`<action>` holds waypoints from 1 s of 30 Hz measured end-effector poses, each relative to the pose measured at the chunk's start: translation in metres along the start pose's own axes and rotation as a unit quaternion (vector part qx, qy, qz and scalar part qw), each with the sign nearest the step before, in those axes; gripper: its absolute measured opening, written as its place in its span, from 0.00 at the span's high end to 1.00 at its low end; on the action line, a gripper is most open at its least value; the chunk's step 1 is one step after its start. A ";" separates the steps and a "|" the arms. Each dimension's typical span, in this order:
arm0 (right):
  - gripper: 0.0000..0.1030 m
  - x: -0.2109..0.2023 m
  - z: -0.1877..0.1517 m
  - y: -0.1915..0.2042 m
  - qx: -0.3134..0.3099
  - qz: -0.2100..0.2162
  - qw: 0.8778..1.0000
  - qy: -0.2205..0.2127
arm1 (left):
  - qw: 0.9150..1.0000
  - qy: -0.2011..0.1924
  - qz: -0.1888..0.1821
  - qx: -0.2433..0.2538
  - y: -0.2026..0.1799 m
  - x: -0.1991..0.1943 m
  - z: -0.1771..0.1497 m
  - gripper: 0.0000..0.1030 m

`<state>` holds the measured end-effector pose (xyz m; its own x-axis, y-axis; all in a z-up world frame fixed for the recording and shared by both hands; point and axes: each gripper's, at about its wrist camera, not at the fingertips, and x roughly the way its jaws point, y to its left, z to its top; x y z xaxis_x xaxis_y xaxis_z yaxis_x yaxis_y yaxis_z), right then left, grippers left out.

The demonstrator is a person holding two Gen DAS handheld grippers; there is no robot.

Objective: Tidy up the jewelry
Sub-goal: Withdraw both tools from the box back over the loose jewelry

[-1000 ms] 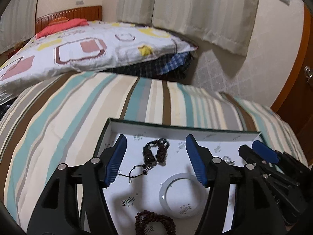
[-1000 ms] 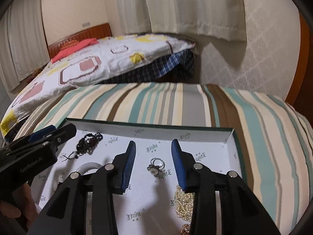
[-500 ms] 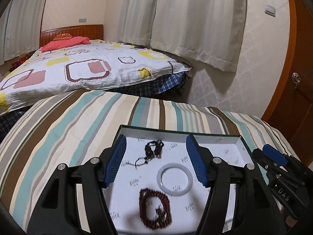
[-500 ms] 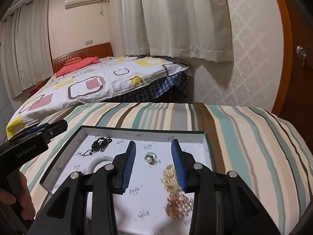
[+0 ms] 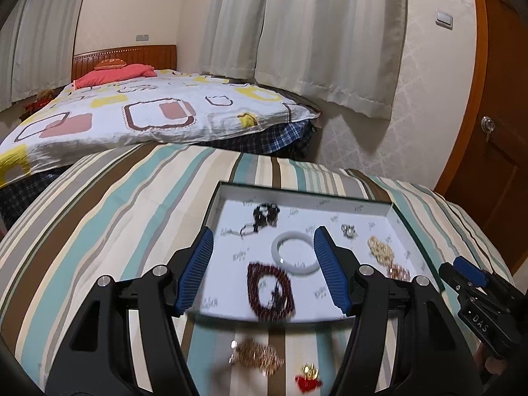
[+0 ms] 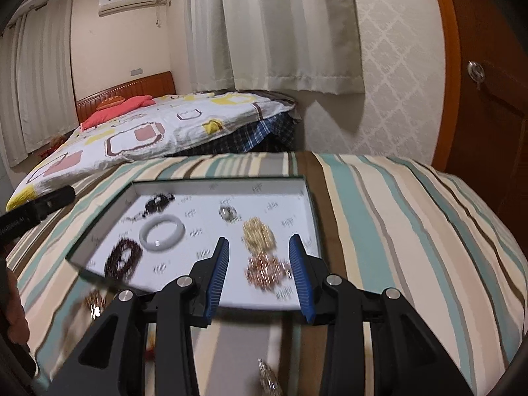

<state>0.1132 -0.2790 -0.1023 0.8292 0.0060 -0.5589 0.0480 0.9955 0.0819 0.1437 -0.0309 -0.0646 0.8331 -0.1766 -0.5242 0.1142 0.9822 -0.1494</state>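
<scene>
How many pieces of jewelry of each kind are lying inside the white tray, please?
Bead strings: 2 (black string, dark red string)
White bangle: 1
Ring: 1
Chain heaps: 2 (gold heap, rose-gold heap)
Total: 6

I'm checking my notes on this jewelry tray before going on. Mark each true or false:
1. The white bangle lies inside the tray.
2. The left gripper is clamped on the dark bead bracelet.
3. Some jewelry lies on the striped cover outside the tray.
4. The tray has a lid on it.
1. True: the white bangle lies flat in the tray.
2. False: the left gripper is open and empty; the dark bead bracelet lies in the tray.
3. True: a gold chain pile and a red piece lie on the striped cover.
4. False: it is open-topped.
</scene>
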 end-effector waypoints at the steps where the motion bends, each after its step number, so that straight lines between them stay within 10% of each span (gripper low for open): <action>1: 0.63 -0.001 -0.004 0.000 0.001 0.000 1.000 0.004 | 1.000 0.001 0.000 0.002 0.000 -0.004 -0.006 0.40; 30: 0.63 0.006 -0.067 -0.007 0.003 -0.010 0.996 0.091 | 0.997 0.077 0.016 0.009 0.015 -0.017 -0.077 0.40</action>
<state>0.0803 -0.2796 -0.1614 0.7139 0.0037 -0.7002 0.0672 0.9950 0.0738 0.0900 -0.0185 -0.1227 0.7434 -0.1521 -0.6513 0.0995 0.9881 -0.1172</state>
